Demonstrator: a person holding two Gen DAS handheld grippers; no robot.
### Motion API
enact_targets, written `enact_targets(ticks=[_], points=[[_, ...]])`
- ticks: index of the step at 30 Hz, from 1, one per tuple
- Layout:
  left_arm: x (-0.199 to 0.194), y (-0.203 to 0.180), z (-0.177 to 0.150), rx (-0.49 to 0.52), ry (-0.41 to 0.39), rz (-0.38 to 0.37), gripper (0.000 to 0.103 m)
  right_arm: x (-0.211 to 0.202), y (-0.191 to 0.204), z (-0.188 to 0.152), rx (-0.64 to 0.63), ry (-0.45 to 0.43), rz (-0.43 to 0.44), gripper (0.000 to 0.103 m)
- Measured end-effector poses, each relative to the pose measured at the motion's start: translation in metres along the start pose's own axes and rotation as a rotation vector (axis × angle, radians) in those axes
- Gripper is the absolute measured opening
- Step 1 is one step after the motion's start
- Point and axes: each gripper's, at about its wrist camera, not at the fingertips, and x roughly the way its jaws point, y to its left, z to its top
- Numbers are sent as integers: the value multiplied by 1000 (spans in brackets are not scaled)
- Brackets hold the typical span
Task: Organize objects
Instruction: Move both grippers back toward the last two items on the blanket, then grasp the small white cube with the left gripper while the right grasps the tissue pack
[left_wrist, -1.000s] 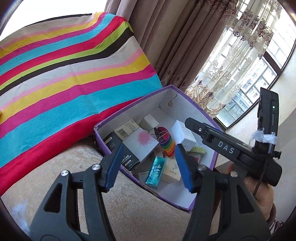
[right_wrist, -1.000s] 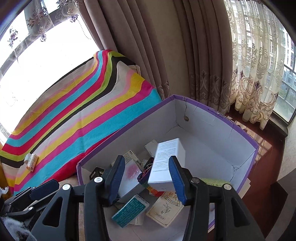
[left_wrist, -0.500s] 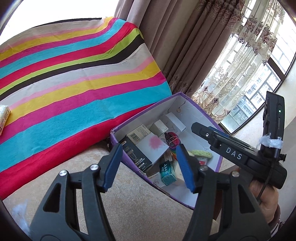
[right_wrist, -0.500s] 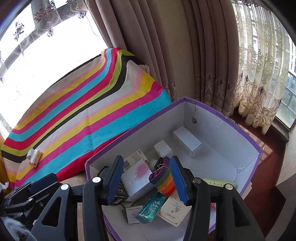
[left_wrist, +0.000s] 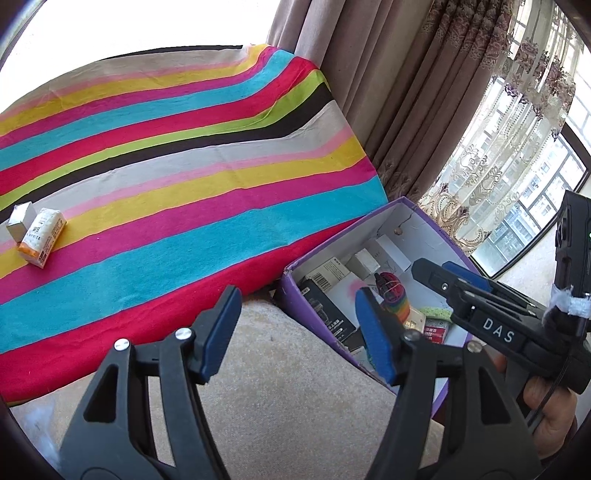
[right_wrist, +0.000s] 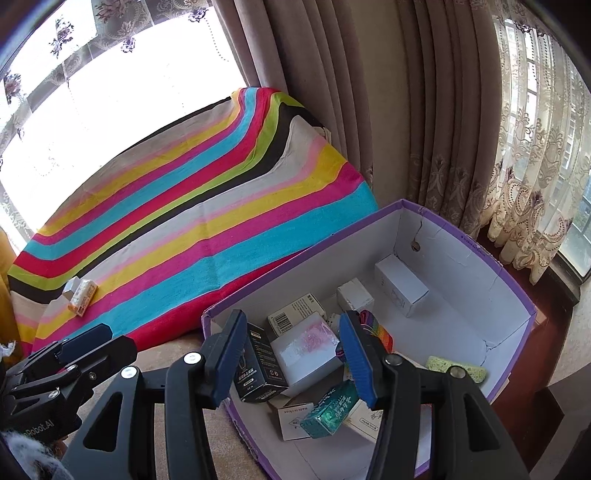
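My left gripper hangs over the beige cushion just left of the purple box; its jaws are opening with nothing between them. My right gripper is open and empty above the near left corner of the purple box. A white box lies at the box's far end. Nearer lie a black box, a pink-blotched white box, a teal box, a rainbow coil and a yellow-green sponge. An orange-and-white carton and a small grey box sit on the striped cloth.
The striped cloth covers a raised surface left of the purple box. Curtains and a window close in the back and right. The right gripper's body, held by a hand, crosses the left wrist view. The left gripper shows low left.
The white box that was between my right fingers now lies at the far end of the purple box. Both grippers have drawn back from the box, and the left jaws stand wider.
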Motion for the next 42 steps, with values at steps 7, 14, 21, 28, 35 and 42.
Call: enact_targets(ticks=[7, 14, 21, 28, 35, 42], points=[[-9, 31, 6, -29, -10, 49, 72, 7, 33, -1, -62, 23, 23, 57], [-25, 99, 21, -136, -39, 142, 75, 19, 82, -3, -151, 48, 73, 67], [-50, 184, 43, -258, -68, 251, 81, 33, 141, -7, -258, 79, 141, 75], [-44, 274, 59, -344, -14, 325, 82, 43, 195, -7, -351, 100, 199, 84], [-10, 324, 68, -359, 69, 334, 82, 58, 245, -14, -446, 148, 238, 85], [21, 344, 61, -348, 138, 349, 63, 74, 284, -22, -508, 203, 262, 85]])
